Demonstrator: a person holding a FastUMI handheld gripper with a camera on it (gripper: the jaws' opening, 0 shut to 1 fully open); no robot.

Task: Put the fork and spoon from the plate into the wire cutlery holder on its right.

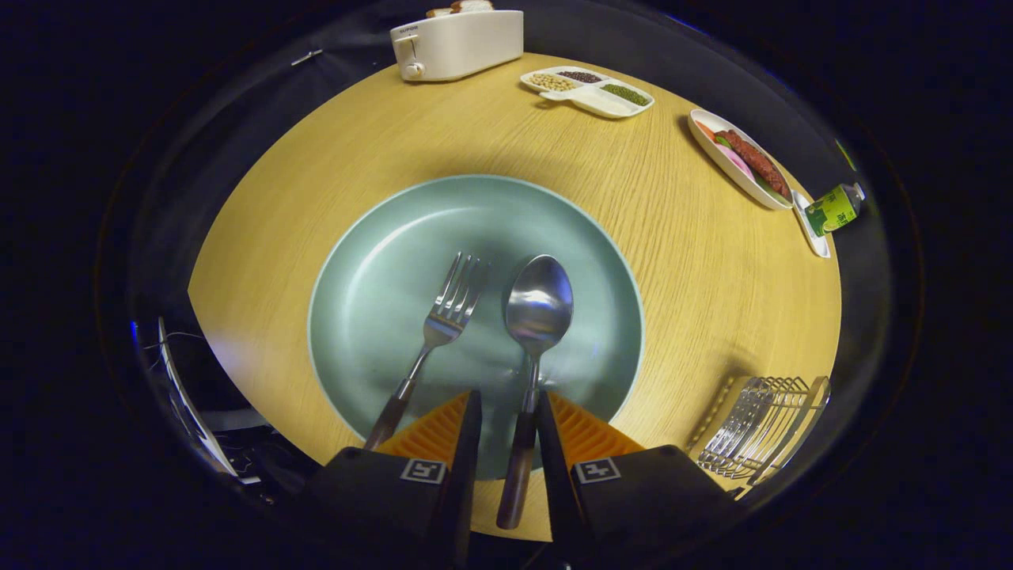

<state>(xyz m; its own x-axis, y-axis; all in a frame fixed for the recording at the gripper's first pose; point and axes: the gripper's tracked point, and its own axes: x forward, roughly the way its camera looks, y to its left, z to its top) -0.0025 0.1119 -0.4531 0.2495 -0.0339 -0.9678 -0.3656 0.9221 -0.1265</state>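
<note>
The gripper [506, 412] hangs low over the pale green plate [380, 237] in the middle of the frame, its fingers parted by a narrow gap. The spoon [536, 317] lies on the plate with its handle running back between the fingers, closer to the right one; whether either pad actually touches the handle cannot be told, so nothing counts as gripped yet. The fork [439, 332] lies just left of the spoon, tines pointing up-frame, its handle passing outside the left finger. The wire cutlery holder [760, 431] sits on the wooden desk [696, 301] at the lower right of the frame, just beside the plate's rim.

Risks from here, as a judgement: the handle sits off-centre in the gap, so closing could push it sideways and roll the spoon (a smooth, glazed plate will not resist much). A grip far back on the handle leaves the heavy bowl end forward, so it may droop or pivot when lifted. The left finger could also nudge the fork.
</note>
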